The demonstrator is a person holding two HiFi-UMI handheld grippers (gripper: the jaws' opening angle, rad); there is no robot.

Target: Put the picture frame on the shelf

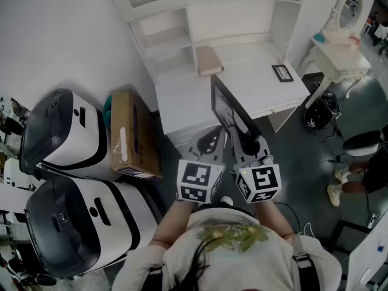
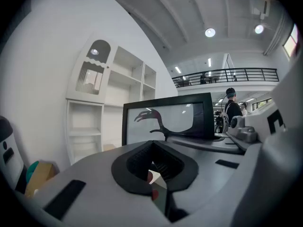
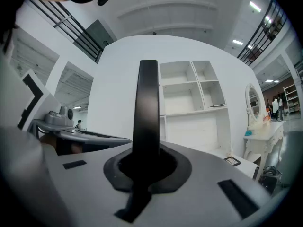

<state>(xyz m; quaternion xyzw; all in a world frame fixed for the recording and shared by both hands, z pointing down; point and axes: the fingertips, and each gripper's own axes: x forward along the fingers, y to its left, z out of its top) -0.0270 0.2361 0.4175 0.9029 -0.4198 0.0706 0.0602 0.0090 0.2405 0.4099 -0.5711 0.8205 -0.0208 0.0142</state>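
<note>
Right gripper: the right gripper (image 1: pixel 244 139) is closest to the person's chest, held about level. Its jaws are clamped on the lower edge of the picture frame (image 1: pixel 232 109). Its own view shows the black frame edge-on, rising straight up from between the pads.
Left gripper: the left gripper (image 1: pixel 211 140) is just beside it. Its jaws are together with nothing between them, and it carries no share of the load.
Picture frame: it is in the air, upright, out in front of the person and above the near edge of the desk. It rests on nothing. The print is a dark long-necked bird on white.
Desk: the white desk (image 1: pixel 182 102) is past the frame. A tan flat block (image 1: pixel 209 60) lies at the back of it, and a small dark-framed panel (image 1: pixel 282 73) lies towards its right side.
Shelf: the white shelf unit (image 1: pixel 170 39) rises behind the desk. The open cubbies I can see look bare.
Off to the side: a cardboard box (image 1: pixel 130 135) and two white machines (image 1: pixel 59 139) with dark lids sit by the wall on the left.
Step in hand: as I judge it, this is the carry. The frame is gripped but not yet at the shelf.
Next move: I would say reach forward over the desk to an open cubby and keep the frame upright. Then set its bottom edge on the board and lean it back before opening the jaws. The spare gripper could steady it.
</note>
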